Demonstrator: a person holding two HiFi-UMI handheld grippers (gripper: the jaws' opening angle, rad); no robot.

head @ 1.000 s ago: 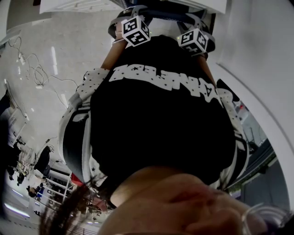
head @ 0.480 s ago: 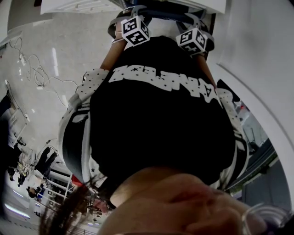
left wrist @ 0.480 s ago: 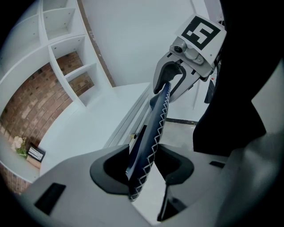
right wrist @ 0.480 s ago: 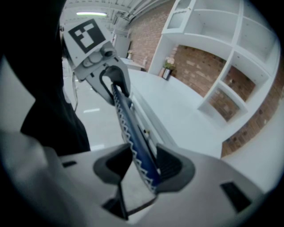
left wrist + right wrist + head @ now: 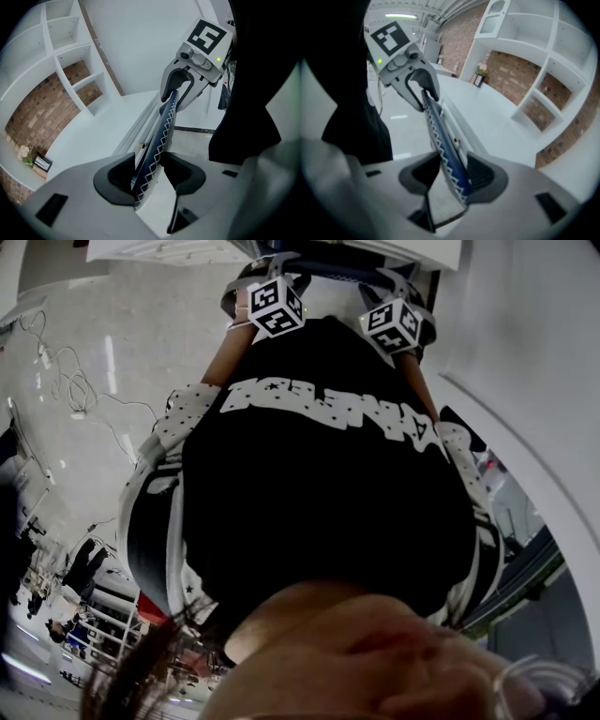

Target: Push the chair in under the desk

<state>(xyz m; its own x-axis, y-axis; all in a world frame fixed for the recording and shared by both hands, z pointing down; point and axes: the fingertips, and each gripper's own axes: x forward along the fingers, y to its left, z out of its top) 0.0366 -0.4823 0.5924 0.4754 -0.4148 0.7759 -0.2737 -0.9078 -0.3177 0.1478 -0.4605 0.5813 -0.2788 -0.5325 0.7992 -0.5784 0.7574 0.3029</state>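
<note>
Blue chair back runs between parted jaws of right hand-held gripper and left hand-held gripper, just opened wider.

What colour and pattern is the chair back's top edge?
Dark blue chair back with white zigzag stitching; clearest in the right gripper view.

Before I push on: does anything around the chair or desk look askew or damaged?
Nothing stands out. The chair back has intact stitching and runs alongside the desk; the plant and small frame on it stand upright.
</note>
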